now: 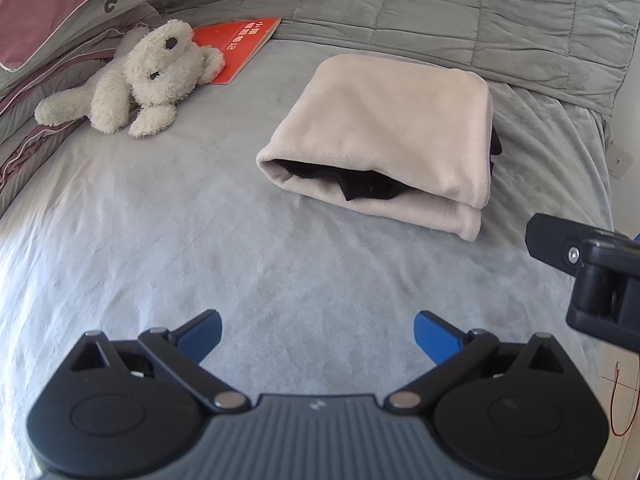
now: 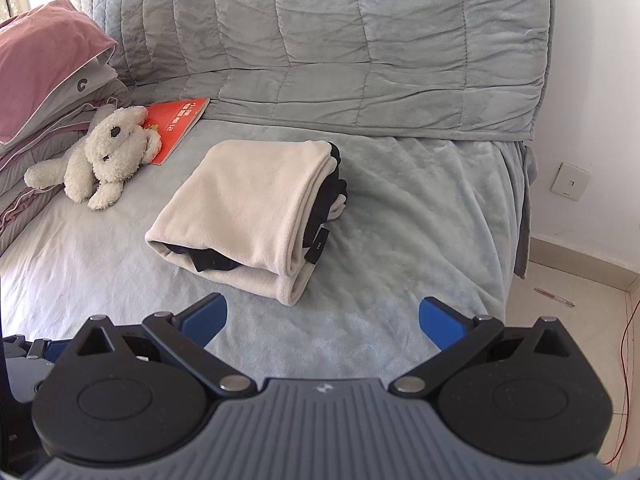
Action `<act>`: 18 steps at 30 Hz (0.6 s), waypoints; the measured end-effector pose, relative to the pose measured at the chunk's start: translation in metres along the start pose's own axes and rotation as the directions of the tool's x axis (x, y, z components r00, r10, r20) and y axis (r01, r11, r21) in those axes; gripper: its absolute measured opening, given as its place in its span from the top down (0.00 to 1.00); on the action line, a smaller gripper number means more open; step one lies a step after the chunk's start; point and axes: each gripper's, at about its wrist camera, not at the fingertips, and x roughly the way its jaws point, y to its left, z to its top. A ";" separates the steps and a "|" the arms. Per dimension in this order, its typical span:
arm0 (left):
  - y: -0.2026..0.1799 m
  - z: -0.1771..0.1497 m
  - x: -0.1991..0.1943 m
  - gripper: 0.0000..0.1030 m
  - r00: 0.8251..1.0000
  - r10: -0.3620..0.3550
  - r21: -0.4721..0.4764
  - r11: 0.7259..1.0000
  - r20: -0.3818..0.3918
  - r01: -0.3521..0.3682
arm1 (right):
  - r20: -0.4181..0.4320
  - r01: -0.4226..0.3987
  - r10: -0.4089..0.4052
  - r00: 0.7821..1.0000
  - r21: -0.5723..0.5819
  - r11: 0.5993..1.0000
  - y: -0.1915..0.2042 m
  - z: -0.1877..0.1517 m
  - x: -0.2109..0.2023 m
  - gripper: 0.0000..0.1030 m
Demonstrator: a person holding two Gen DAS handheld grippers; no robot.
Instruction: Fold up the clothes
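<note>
The folded cream fleece garment [image 2: 248,208] looked soft, light and limp, a thick napped cloth that would sag and slide open if lifted by one layer alone. The safest hold seemed to be at the stacked hem edges at its near right corner [image 2: 294,280], where a tool could pinch all layers together, with the other tool at the rolled fold on the near left [image 1: 276,164].

It lay as a plump rectangular bundle, folded over in several layers, with black cloth [image 2: 216,262] showing inside the open near end and along the right side, where a small dark tag [image 2: 318,246] hung out. The bundle sat on the grey bed [image 2: 400,240] about midway across, nearer the quilted back edge than the front, well apart from the white plush dog [image 1: 148,76] and the red book [image 1: 240,44] at the far left corner.

The left tool [image 1: 318,336] and the right tool [image 2: 323,322] both stood wide apart and empty, held above the bed's front edge, touching nothing.
</note>
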 end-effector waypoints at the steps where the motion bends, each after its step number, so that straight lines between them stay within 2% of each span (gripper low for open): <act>1: 0.000 0.000 0.000 0.01 1.000 -0.001 0.001 1.000 0.000 0.001 | -0.001 0.000 0.000 1.000 -0.001 1.000 0.000 0.000 0.000 0.00; 18: -0.002 -0.001 0.002 0.01 1.000 0.002 0.012 1.000 -0.009 -0.002 | -0.005 0.003 -0.003 1.000 -0.006 1.000 0.000 -0.001 0.001 0.00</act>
